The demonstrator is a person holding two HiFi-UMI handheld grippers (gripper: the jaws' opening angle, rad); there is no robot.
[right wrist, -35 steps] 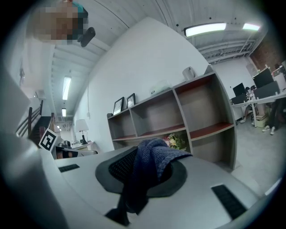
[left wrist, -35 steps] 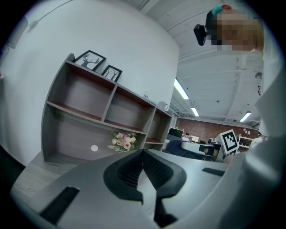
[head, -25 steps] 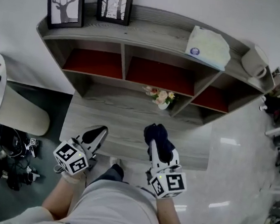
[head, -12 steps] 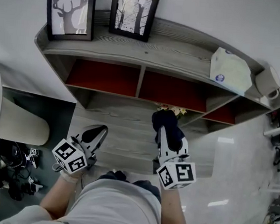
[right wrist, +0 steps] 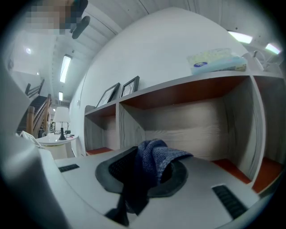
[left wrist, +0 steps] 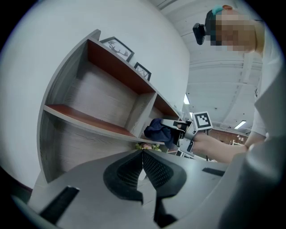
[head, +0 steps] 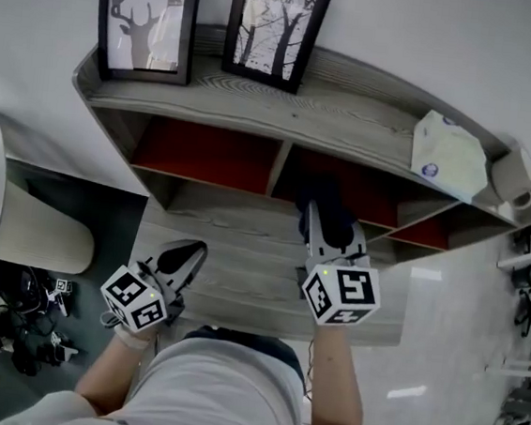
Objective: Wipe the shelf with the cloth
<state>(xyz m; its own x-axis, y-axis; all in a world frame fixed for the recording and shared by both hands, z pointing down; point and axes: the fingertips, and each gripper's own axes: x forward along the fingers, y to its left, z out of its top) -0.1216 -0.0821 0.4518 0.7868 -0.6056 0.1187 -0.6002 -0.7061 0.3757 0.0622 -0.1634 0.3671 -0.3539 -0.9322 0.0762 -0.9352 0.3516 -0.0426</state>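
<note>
Grey wooden boards with red inner floors make up the shelf (head: pixel 257 112), which stands against a white wall. On top of the shelf, a deer picture (head: pixel 149 17) and a trees picture (head: pixel 273 30) stand at its left part, and a tissue pack (head: pixel 451 156) lies toward its right end.

The right gripper (head: pixel 320 213) is clenched on the dark blue cloth (right wrist: pixel 154 163) and holds it at the mouth of the shelf's middle compartment. Whether the cloth already touches a board, I cannot tell. The left gripper (head: pixel 183 257) has its jaws pressed together with nothing between them. It hangs in front of the shelf's lower step, well apart from the cloth.

I judge that the wiping is only about to begin. The main danger is the small flower ornament (left wrist: pixel 149 146), which the left gripper view shows just below the cloth at the front of the shelf. A stroke that goes low or sideways could knock it over. The cloth is bunched between the jaws and little of it hangs free, so the hard jaw tips might scrape the wood instead of the fabric. If a stroke later goes over the shelf's top, both pictures could tip, as they seem light.
</note>
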